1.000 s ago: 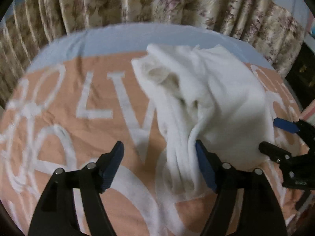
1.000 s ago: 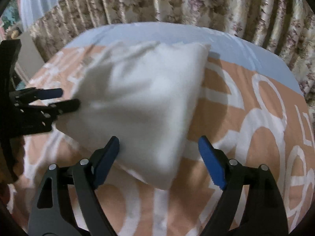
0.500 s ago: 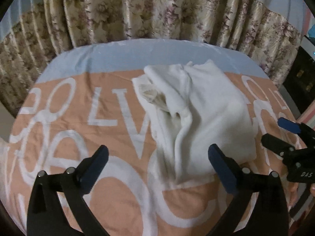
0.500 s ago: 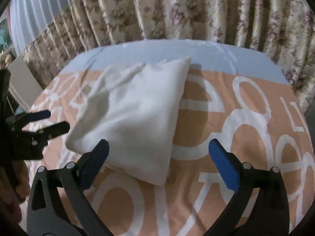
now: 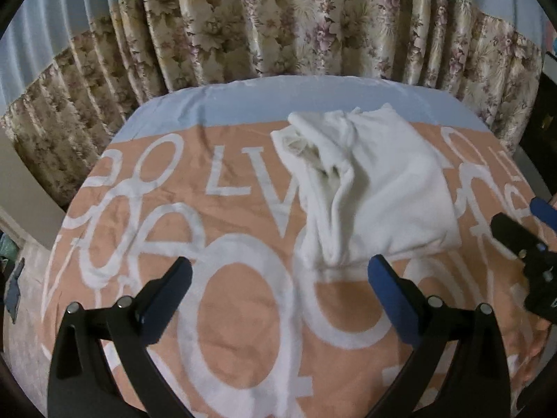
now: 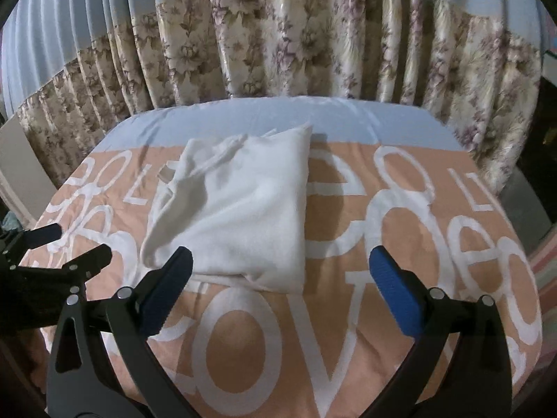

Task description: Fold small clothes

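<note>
A white garment [image 5: 376, 188] lies folded on the orange and white patterned bedspread [image 5: 243, 313]; its left side is bunched in loose folds. It also shows in the right wrist view [image 6: 243, 216]. My left gripper [image 5: 278, 289] is open and empty, held back from the garment's near edge. My right gripper [image 6: 278, 285] is open and empty, just in front of the garment's near edge. Each gripper shows at the edge of the other's view, the right one [image 5: 522, 237] and the left one [image 6: 62, 254].
Floral curtains [image 5: 278, 28] hang behind the bed. A pale blue sheet [image 5: 278, 101] covers the far end of the bed. Dark furniture [image 5: 546, 111] stands at the right.
Both grippers have pulled back and risen away from the garment, and their jaws have spread wider. The garment lies still on the bed.
</note>
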Demonstrator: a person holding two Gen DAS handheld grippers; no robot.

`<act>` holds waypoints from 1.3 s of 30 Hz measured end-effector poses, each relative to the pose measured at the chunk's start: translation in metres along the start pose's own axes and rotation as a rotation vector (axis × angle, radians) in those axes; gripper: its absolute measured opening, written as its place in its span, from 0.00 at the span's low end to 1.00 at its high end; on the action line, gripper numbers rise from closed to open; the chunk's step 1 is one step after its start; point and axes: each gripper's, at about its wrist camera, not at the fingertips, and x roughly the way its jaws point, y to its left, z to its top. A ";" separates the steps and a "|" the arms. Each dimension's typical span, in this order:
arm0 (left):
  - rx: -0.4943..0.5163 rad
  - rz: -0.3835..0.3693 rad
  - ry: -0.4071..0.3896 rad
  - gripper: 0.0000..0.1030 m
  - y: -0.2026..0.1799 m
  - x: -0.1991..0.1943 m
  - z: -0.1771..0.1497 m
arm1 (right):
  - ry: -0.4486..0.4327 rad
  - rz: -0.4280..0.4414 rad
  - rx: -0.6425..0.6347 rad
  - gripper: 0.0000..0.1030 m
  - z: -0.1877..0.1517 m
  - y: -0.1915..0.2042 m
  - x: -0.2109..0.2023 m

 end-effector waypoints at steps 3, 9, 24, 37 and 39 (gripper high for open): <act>-0.014 -0.021 -0.008 0.98 0.004 -0.006 -0.005 | 0.006 0.027 -0.008 0.97 -0.004 0.004 -0.006; -0.030 0.039 -0.066 0.98 0.008 -0.019 -0.008 | 0.028 0.004 0.007 0.97 -0.010 0.005 -0.008; -0.039 0.083 -0.087 0.98 0.007 -0.054 -0.007 | 0.016 -0.062 0.022 0.97 -0.003 0.011 -0.037; -0.061 0.064 -0.097 0.98 0.010 -0.084 -0.006 | -0.072 -0.138 0.018 0.97 0.006 0.019 -0.084; -0.068 0.061 -0.099 0.98 0.011 -0.087 -0.005 | -0.081 -0.143 0.015 0.97 0.006 0.021 -0.088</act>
